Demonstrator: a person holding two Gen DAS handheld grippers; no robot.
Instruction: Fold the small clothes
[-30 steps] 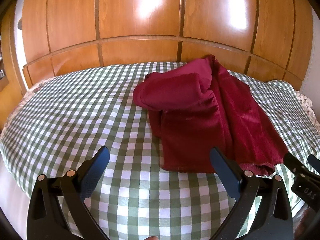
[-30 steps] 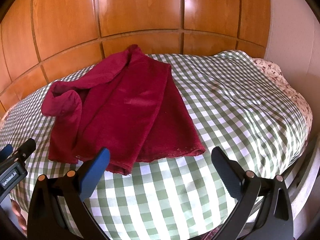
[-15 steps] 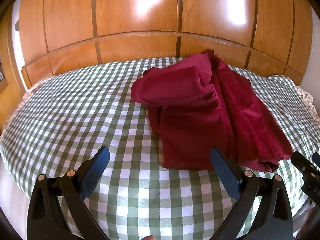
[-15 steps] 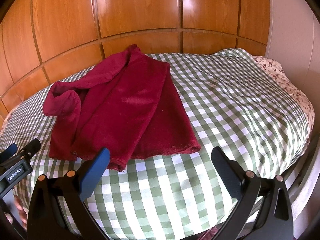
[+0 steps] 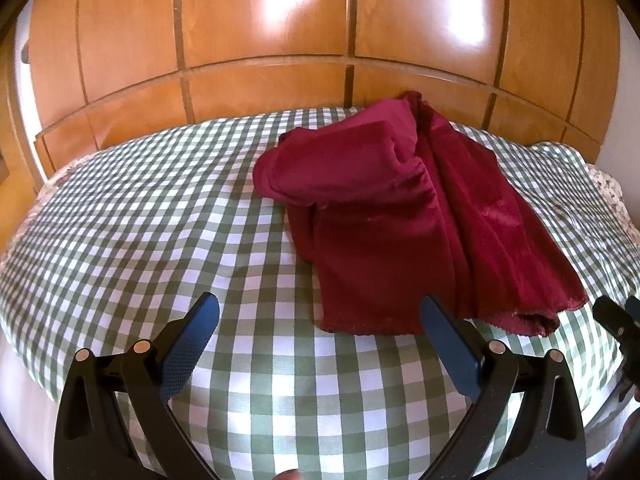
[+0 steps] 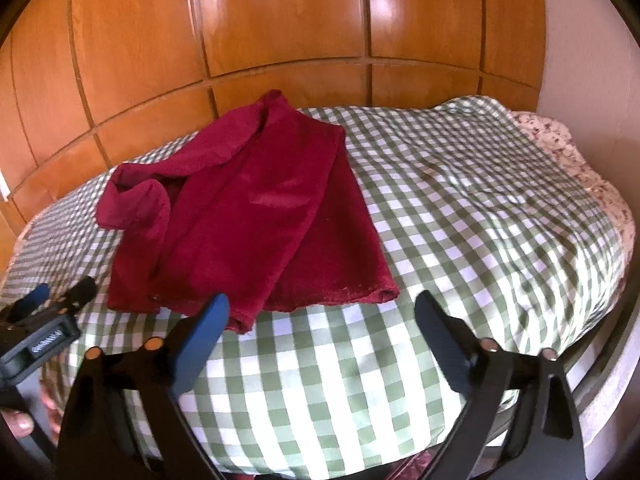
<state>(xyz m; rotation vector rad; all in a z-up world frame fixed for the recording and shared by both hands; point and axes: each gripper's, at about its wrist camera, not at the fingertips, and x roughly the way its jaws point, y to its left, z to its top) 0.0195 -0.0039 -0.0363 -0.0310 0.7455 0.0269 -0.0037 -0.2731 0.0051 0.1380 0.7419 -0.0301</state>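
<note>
A dark red garment point(image 5: 400, 216) lies crumpled on the green-and-white checked bed cover point(image 5: 140, 220), with one rolled part at its upper left. It also shows in the right wrist view point(image 6: 256, 216). My left gripper point(image 5: 320, 316) is open and empty, just short of the garment's near hem. My right gripper point(image 6: 320, 312) is open and empty, near the garment's near right corner. The left gripper shows at the left edge of the right wrist view point(image 6: 44, 300).
A glossy wooden panelled headboard point(image 5: 320, 40) rises behind the bed. A floral sheet edge point(image 6: 560, 148) shows at the far right, next to a pale wall point(image 6: 592, 80). The bed's front edge falls away below both grippers.
Both grippers have drawn back and risen slightly, so the garment sits a little farther from them. The garment has not moved. Both jaws stay open.
</note>
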